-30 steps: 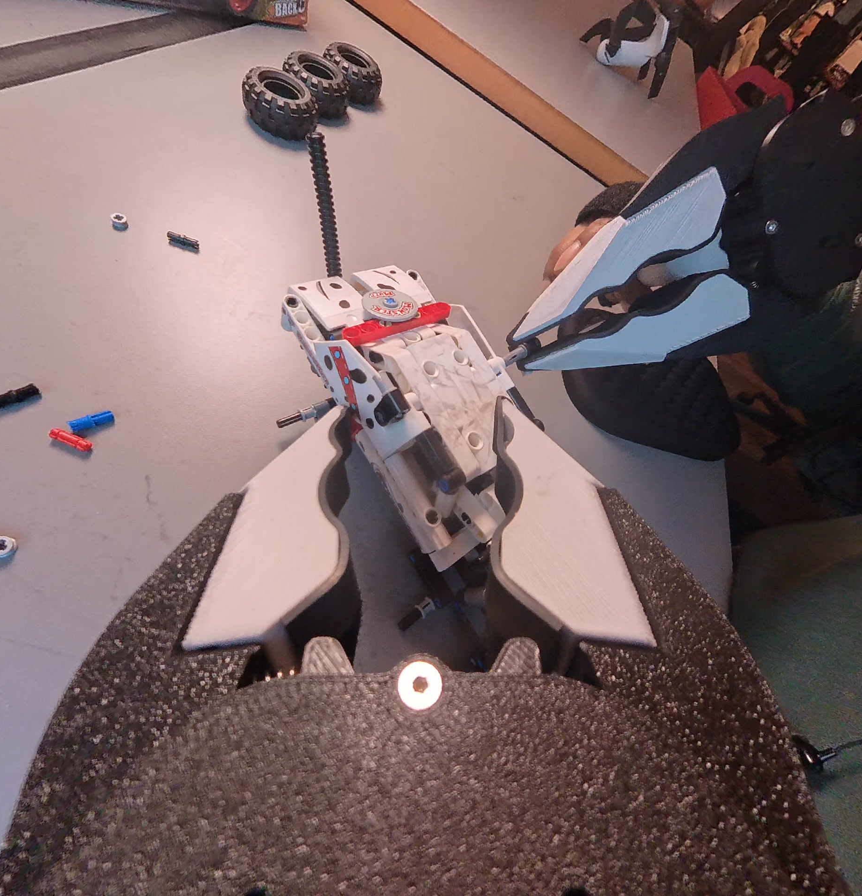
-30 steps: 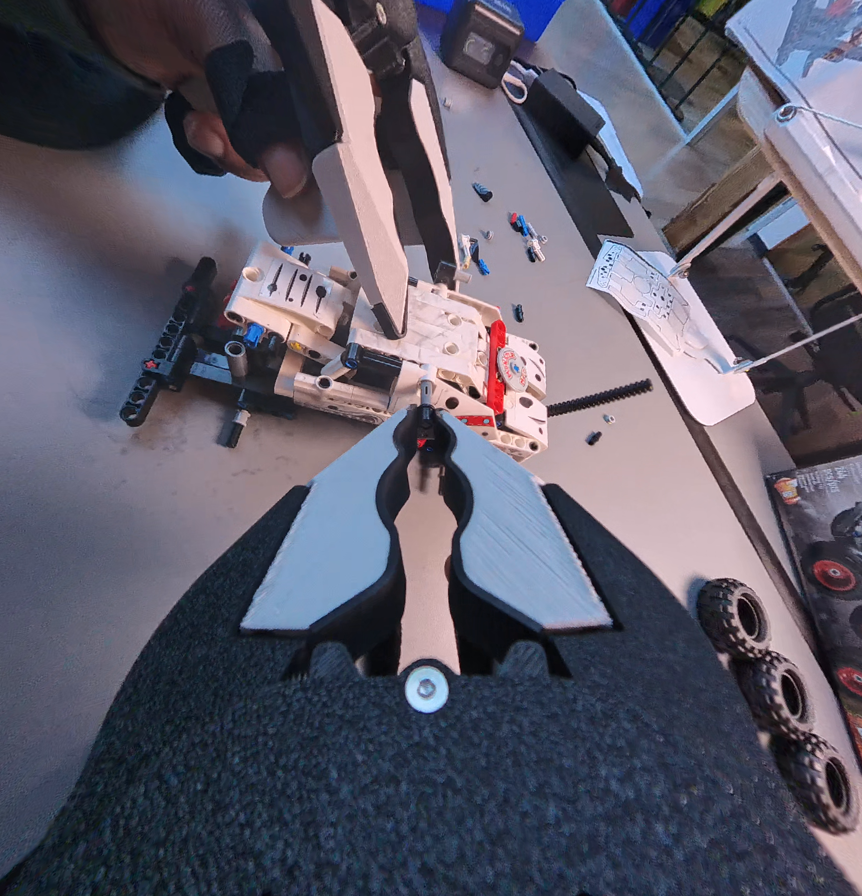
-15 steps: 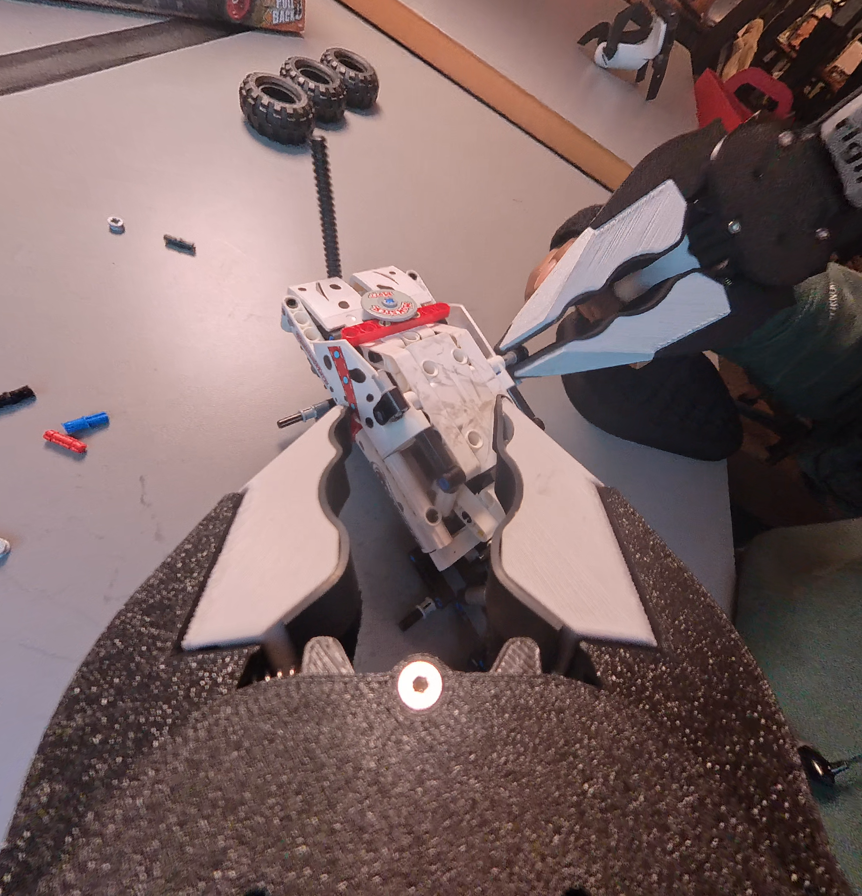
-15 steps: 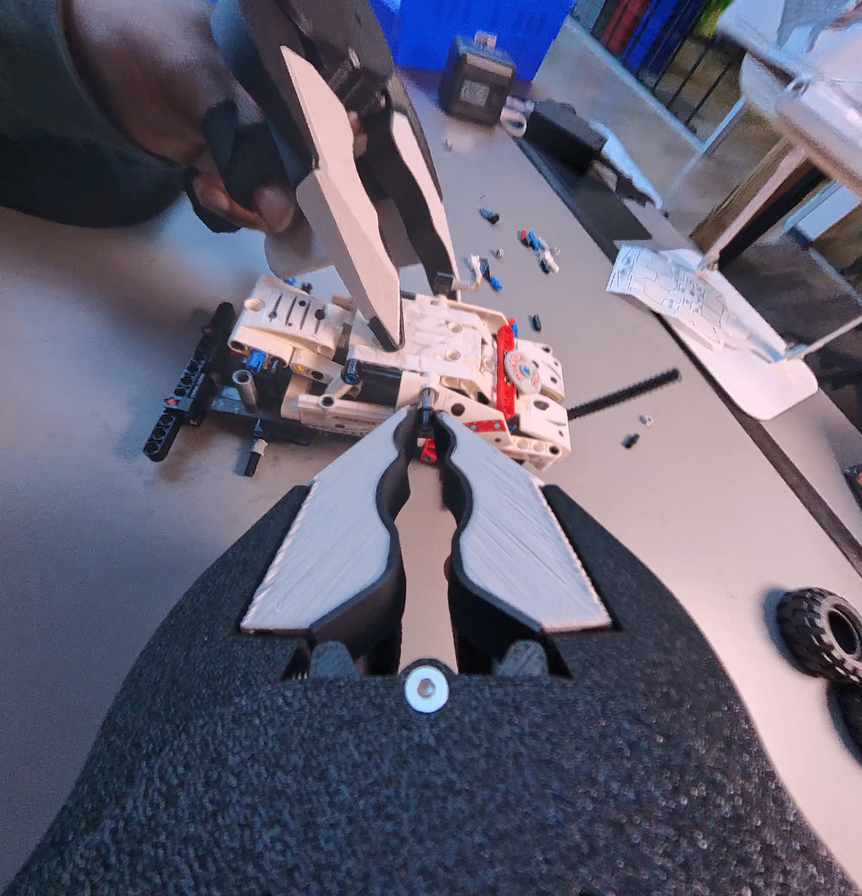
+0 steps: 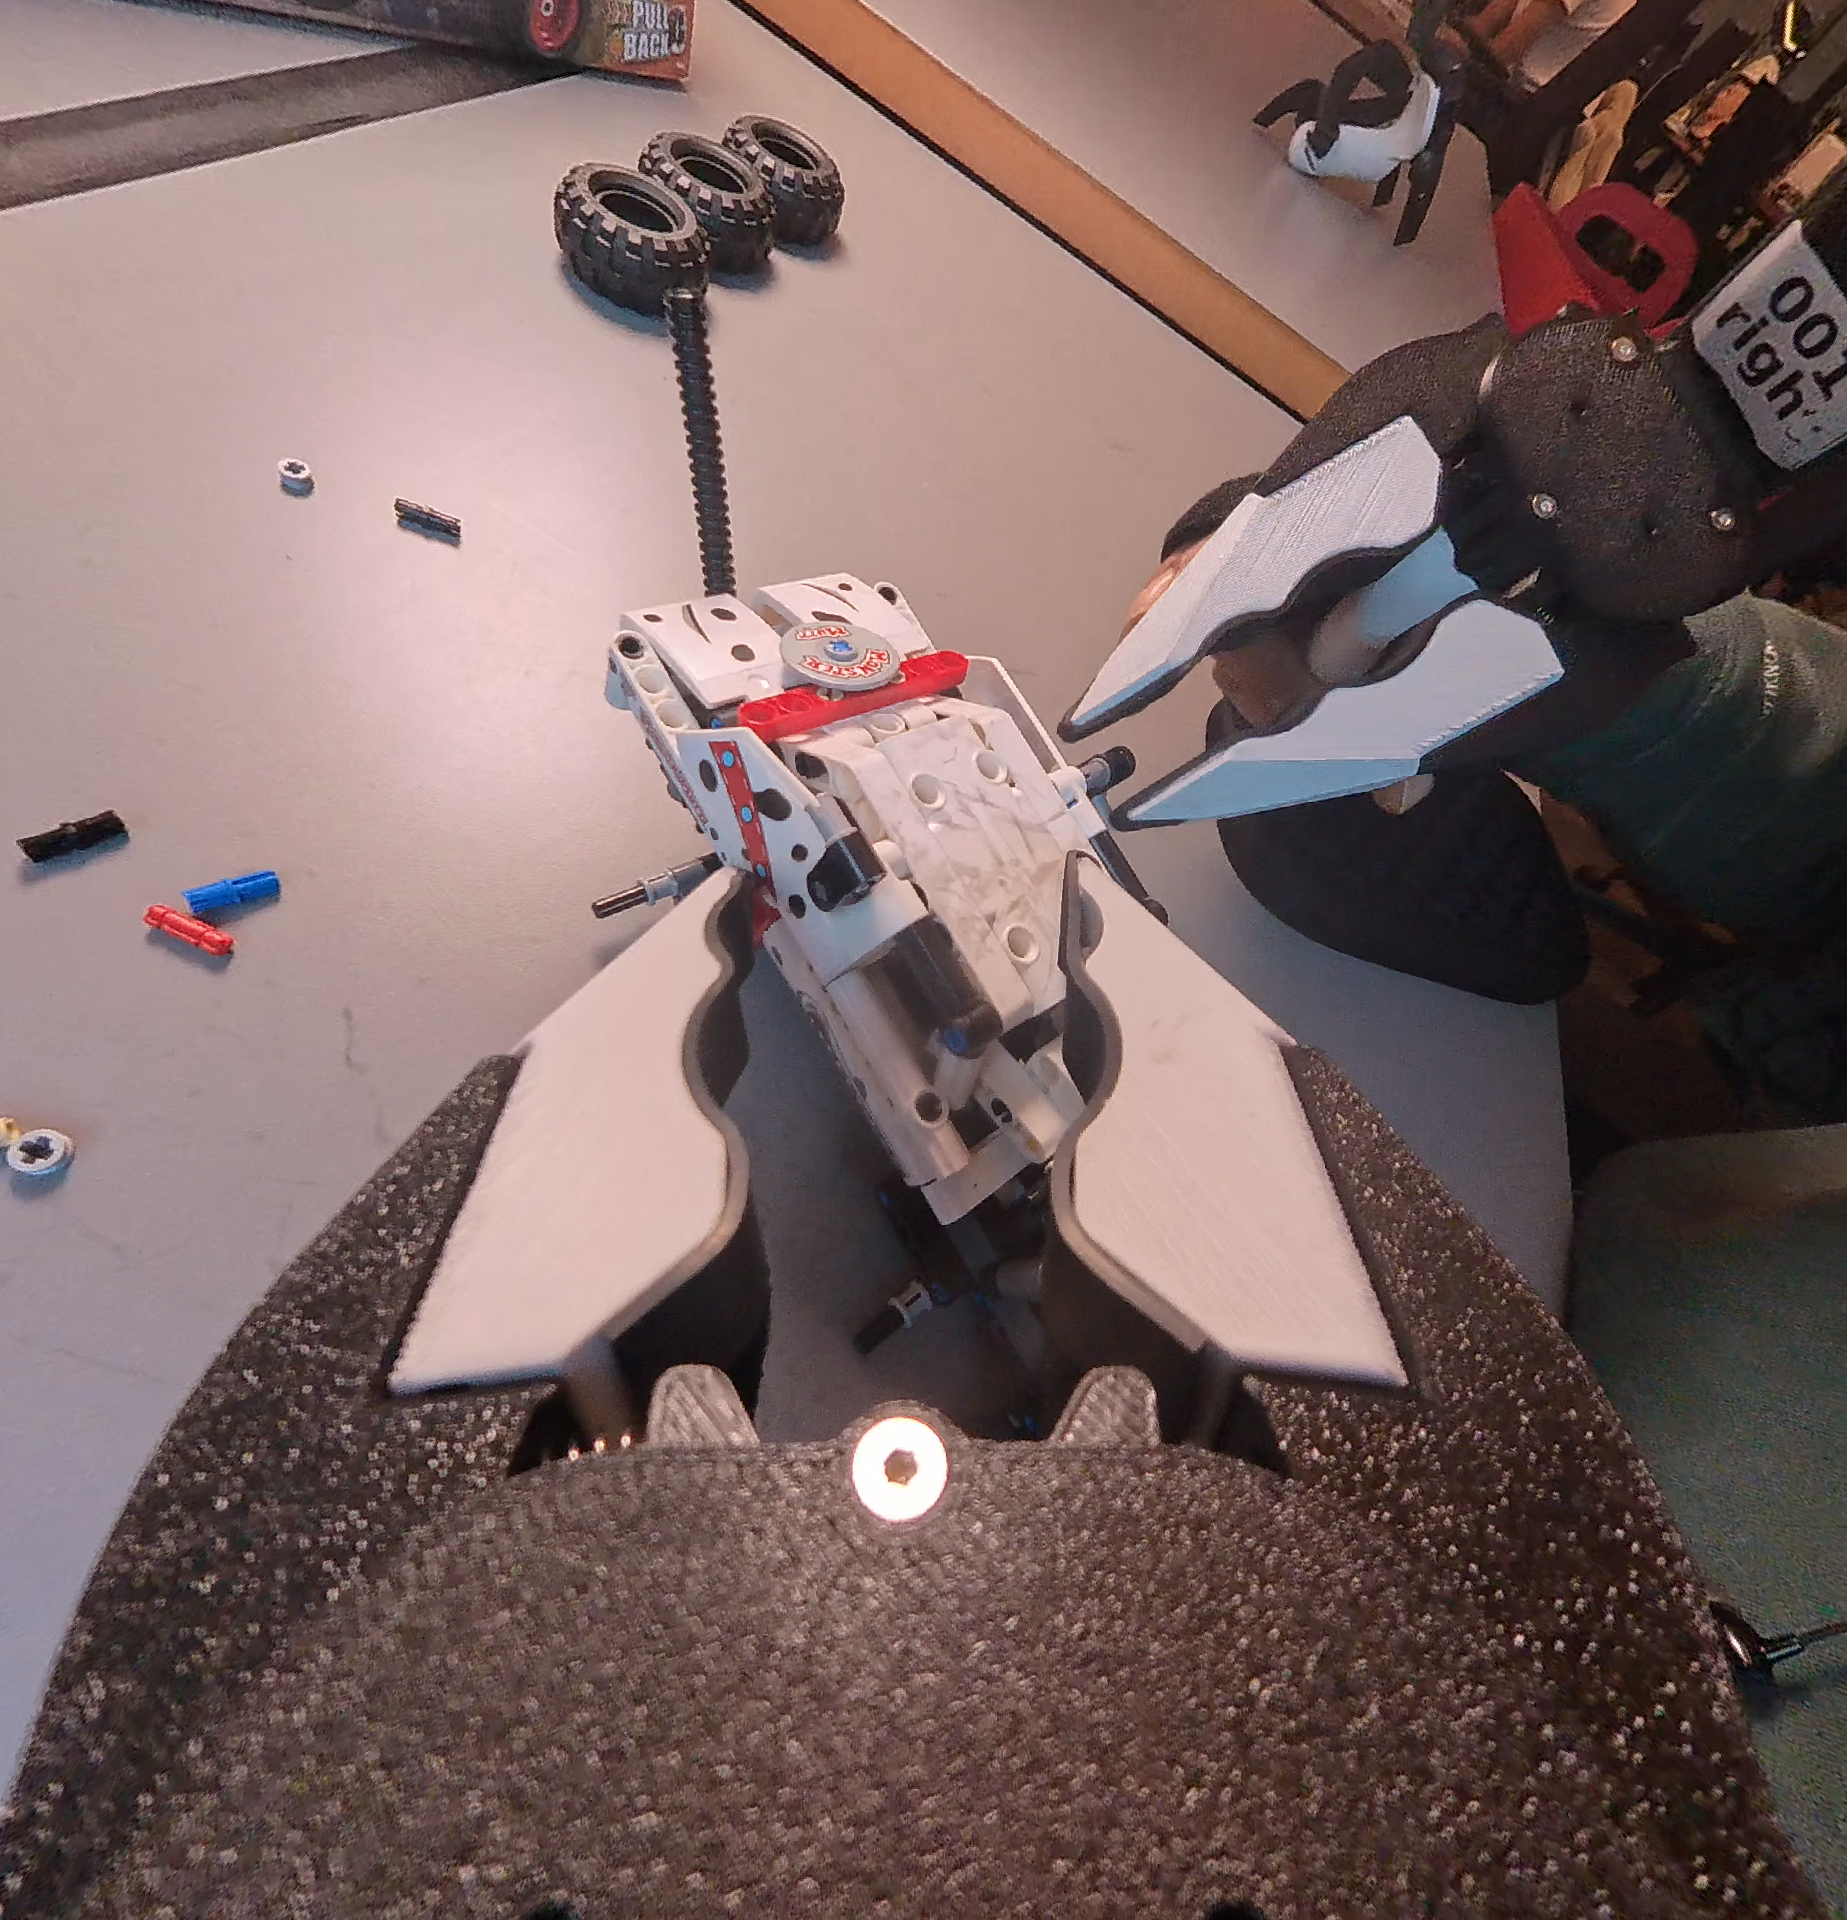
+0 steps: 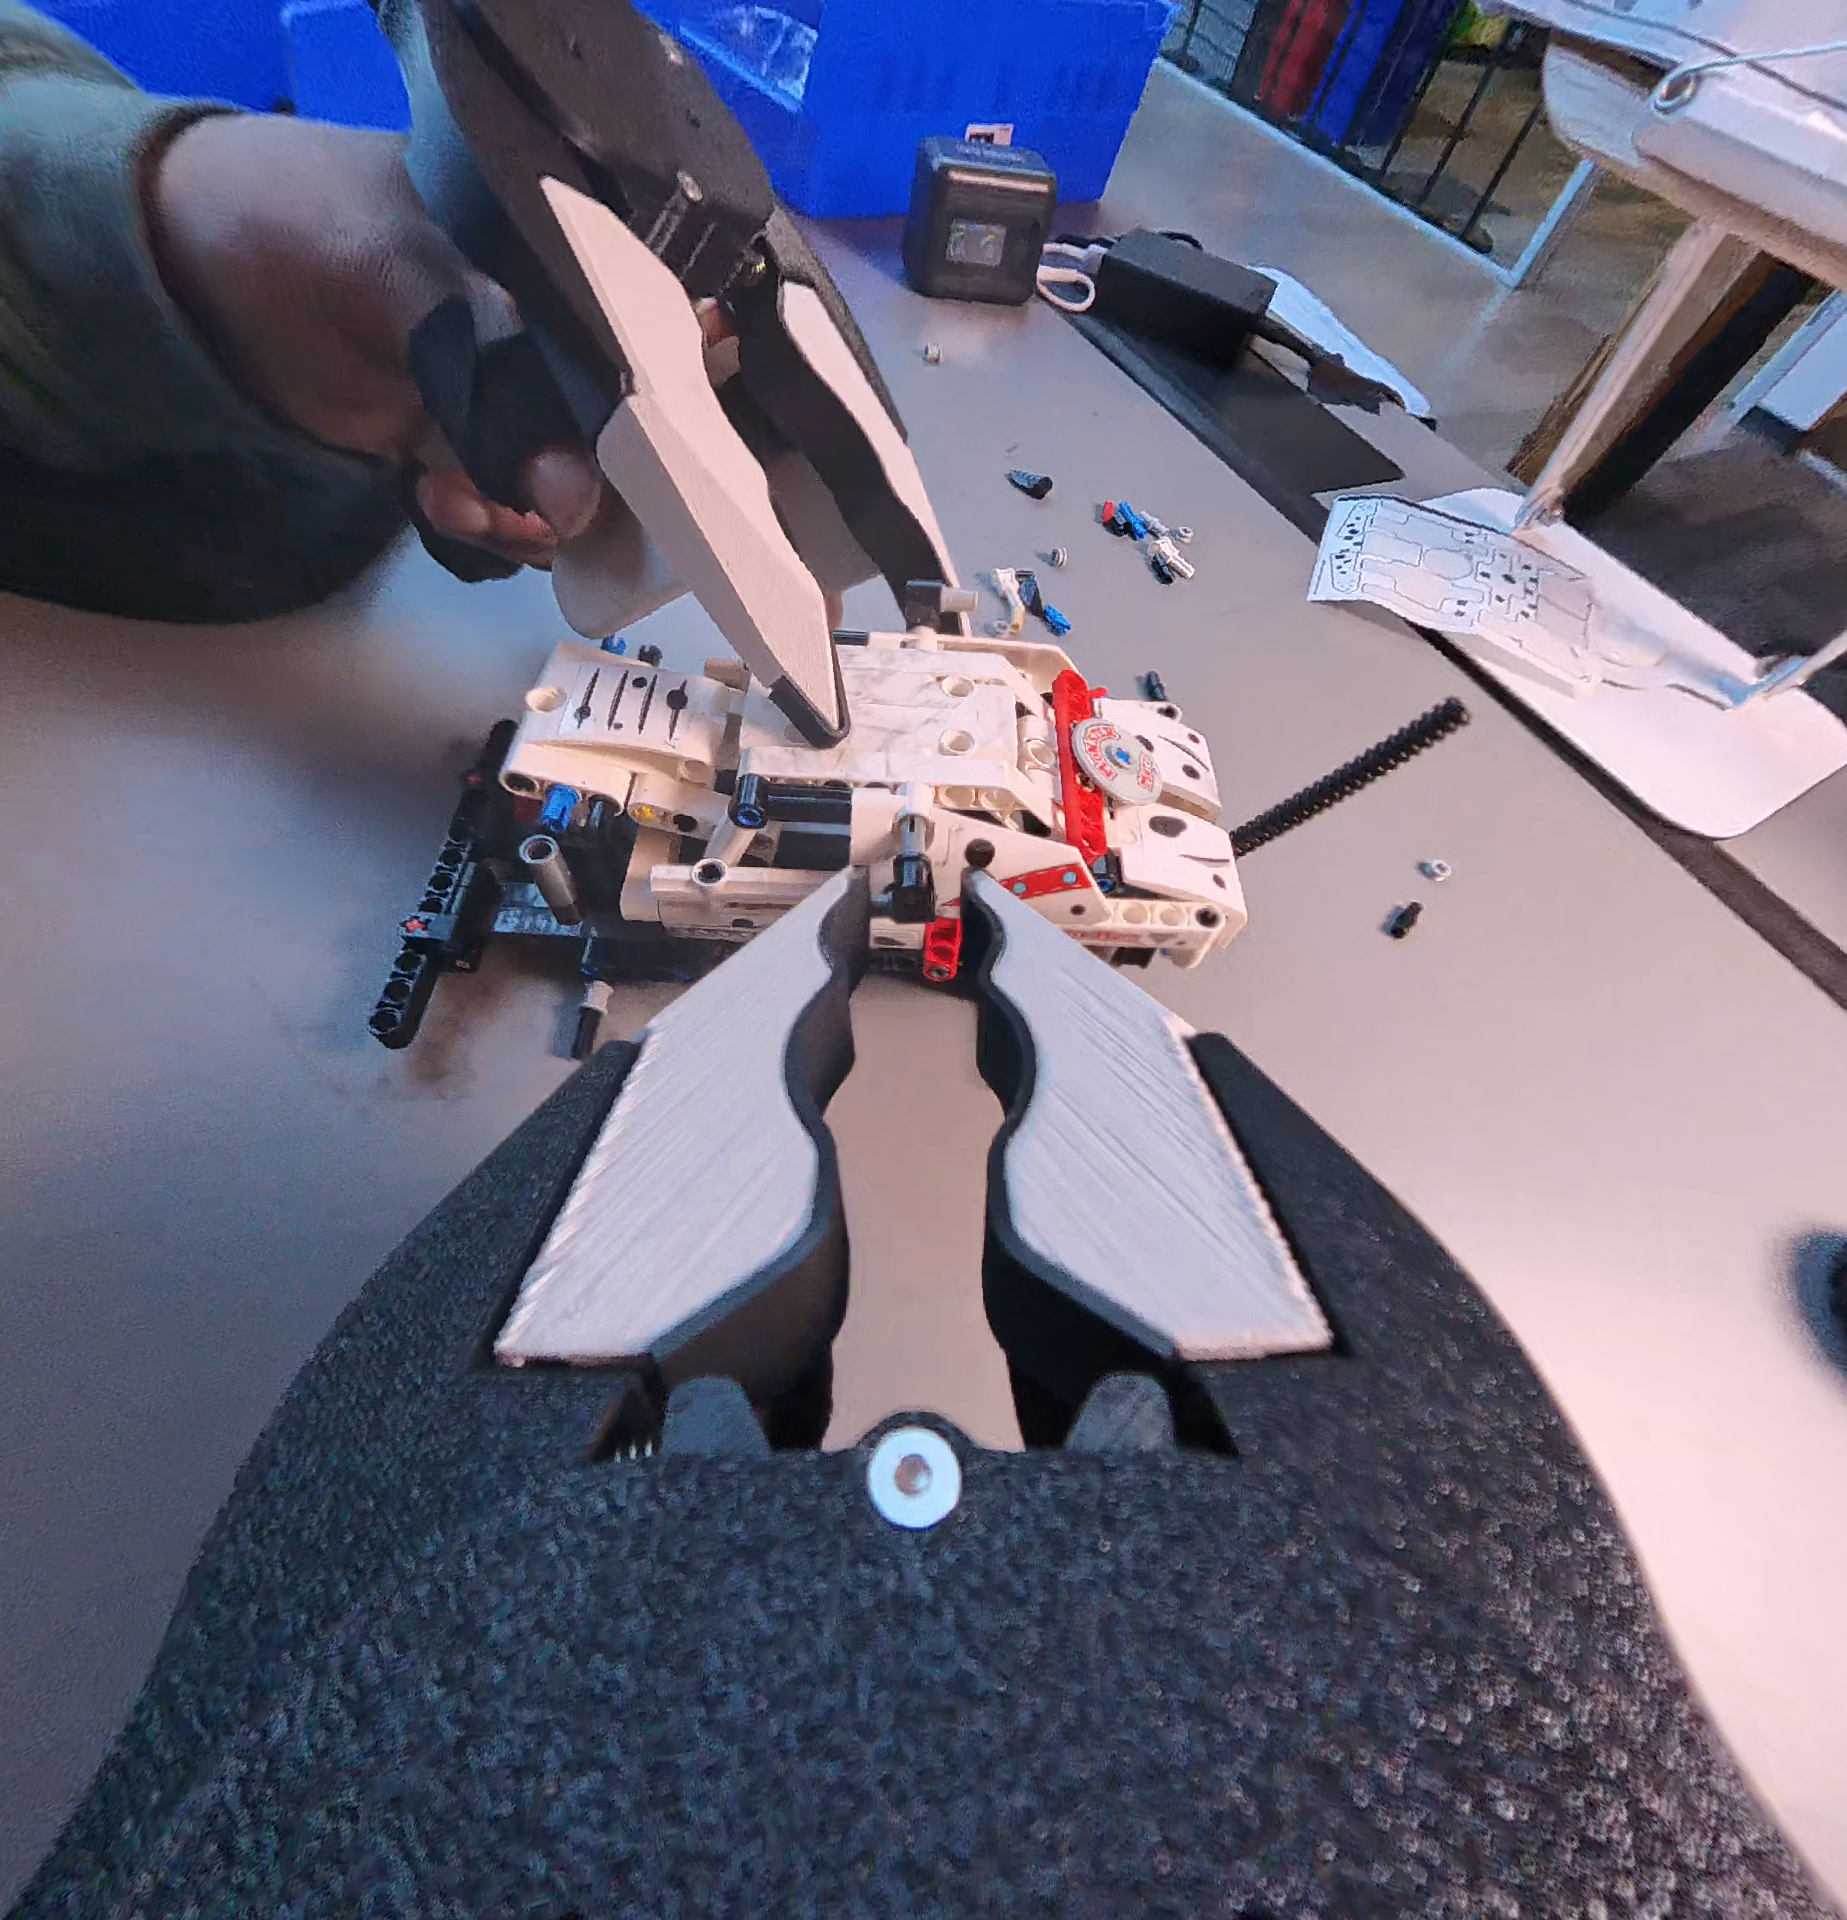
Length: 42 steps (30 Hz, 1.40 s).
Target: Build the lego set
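Left gripper (image 5: 903, 894): the white lego vehicle (image 5: 898, 883) is clamped between its jaws at mid-body, on the grey table (image 5: 275, 675); seen from the right wrist view (image 6: 877, 665), the fingers come down onto the roof from above.
Right gripper (image 6: 906, 894): its jaws are parted, with a black-and-grey axle pin (image 6: 911, 857) on the vehicle's side seen between the tips; in the left wrist view (image 5: 1101, 769) the pin (image 5: 1104, 769) sits free in the gap, touched by neither finger.
Lego vehicle: it lies on the table between both grippers, with a red beam (image 5: 851, 701) and a round grey disc (image 5: 834, 657) across its front.
Left wrist view only: a black ribbed hose (image 5: 703, 436) is seen running from the vehicle's front to three black tyres (image 5: 695, 208); loose red (image 5: 188, 928), blue (image 5: 231, 890) and black pins (image 5: 72, 834) lie to the left; a box edge (image 5: 628, 42) lies farthest off.
Right wrist view only: the black rear frame (image 6: 436, 904) is shown, with a scatter of small parts (image 6: 1147, 530) beyond the vehicle, a sheet on a white stand (image 6: 1521, 623), a dark cube-shaped device (image 6: 979, 223) and blue bins (image 6: 950, 94).
Change from earlier frames: the right gripper's jaws, then pinched on the pin, are now spread; the left gripper's hold on the vehicle is unchanged.
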Tool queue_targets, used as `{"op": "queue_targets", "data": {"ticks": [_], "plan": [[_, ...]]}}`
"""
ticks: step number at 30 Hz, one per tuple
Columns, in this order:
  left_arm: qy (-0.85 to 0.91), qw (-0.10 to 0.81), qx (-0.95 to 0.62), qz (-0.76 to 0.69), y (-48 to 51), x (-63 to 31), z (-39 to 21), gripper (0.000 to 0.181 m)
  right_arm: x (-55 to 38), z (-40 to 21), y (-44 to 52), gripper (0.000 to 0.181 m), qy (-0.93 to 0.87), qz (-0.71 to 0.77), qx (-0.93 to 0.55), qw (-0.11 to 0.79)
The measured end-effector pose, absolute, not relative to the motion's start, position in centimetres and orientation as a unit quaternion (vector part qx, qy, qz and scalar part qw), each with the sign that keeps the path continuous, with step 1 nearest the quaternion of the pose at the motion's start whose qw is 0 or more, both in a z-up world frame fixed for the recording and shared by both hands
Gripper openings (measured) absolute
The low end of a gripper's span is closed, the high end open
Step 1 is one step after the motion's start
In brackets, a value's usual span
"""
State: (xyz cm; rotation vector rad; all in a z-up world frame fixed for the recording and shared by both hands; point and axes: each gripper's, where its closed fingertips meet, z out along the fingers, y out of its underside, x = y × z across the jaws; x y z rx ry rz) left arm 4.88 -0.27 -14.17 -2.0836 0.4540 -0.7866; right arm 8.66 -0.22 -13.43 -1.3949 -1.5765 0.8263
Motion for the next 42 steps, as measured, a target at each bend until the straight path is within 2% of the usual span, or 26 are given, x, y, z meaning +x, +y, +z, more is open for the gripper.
{"op": "queue_targets", "data": {"ticks": [3,7,11,12,15,16,19,21,24,26,30,34,38,40,42], "plan": [[0.181,0.42,-0.831,-0.317,-0.3,4.9,-14.2,0.059,8.6,-13.5,-0.3,0.007,-0.626,0.33,-0.557,0.434],[0.18,0.416,-0.829,-0.328,-0.4,4.9,-14.2,0.059,8.6,-13.3,-0.3,0.006,-0.671,0.247,-0.486,0.502],[0.181,0.414,-0.829,-0.33,-0.4,4.8,-14.2,0.059,8.4,-12.8,-0.2,0.006,-0.736,-0.071,-0.208,0.64],[0.18,0.414,-0.829,-0.331,-0.4,4.8,-14.2,0.059,8.3,-12.8,-0.2,0.006,-0.727,-0.106,-0.173,0.656],[0.182,0.415,-0.829,-0.329,-0.4,4.8,-14.2,0.059,8.6,-12.8,-0.2,0.008,-0.702,-0.033,-0.24,0.669],[0.182,0.414,-0.829,-0.328,-0.5,4.7,-14.1,0.059,8.7,-12.9,-0.1,0.018,-0.693,0.022,-0.302,0.654],[0.18,0.414,-0.828,-0.333,-0.5,4.7,-14.2,0.059,9.0,-13.4,-0.4,0.037,-0.631,0.27,-0.521,0.507],[0.181,0.415,-0.827,-0.332,-0.5,4.7,-14.2,0.059,9.0,-13.7,-0.6,0.039,-0.572,0.388,-0.614,0.381],[0.181,0.416,-0.827,-0.332,-0.5,4.7,-14.1,0.059,8.7,-13.5,0.0,0.034,-0.52,0.45,-0.652,0.321],[0.182,0.418,-0.827,-0.33,-0.5,4.7,-14.1,0.059,8.5,-13.7,-0.3,0.016,-0.532,0.45,-0.639,0.326],[0.182,0.418,-0.827,-0.33,-0.5,4.7,-14.1,0.059,8.4,-13.6,-0.2,0.014,-0.592,0.383,-0.585,0.401],[0.182,0.416,-0.828,-0.329,-0.5,4.6,-14.2,0.059,8.2,-13.0,0.1,0.014,-0.724,0.13,-0.393,0.552],[0.18,0.415,-0.828,-0.33,-0.5,4.4,-14.2,0.059,7.9,-12.5,0.0,0.014,-0.744,-0.048,-0.236,0.623],[0.182,0.416,-0.829,-0.328,-0.5,4.3,-14.2,0.059,7.9,-12.7,0.0,0.015,-0.726,-0.013,-0.277,0.629],[0.18,0.418,-0.828,-0.328,-0.5,4.3,-14.1,0.059,7.9,-13.5,0.0,0.038,-0.716,0.071,-0.366,0.591]]}}
